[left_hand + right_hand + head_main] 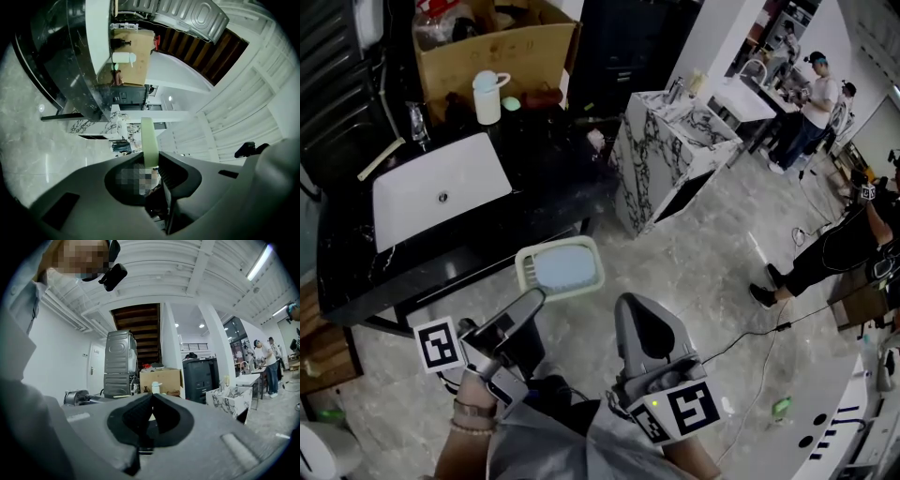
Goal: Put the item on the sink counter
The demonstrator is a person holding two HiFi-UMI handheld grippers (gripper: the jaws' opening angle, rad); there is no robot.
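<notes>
My left gripper (534,298) is shut on the rim of a pale green soap dish (561,267) with a light blue insert, held out over the grey floor just short of the counter's front edge. In the left gripper view the soap dish (147,138) shows edge-on, pinched between the jaws of the left gripper (150,161). The black sink counter (546,178) with its white basin (431,192) lies ahead at upper left. My right gripper (630,304) is beside the left one, shut and empty; the right gripper view shows the right gripper (152,397) with its jaws pressed together.
On the counter stand a white bottle (487,97), a faucet (417,122) and an open cardboard box (502,47). A marble-patterned cabinet (670,150) stands right of the counter. People (816,103) stand at the far right. Cables run over the floor.
</notes>
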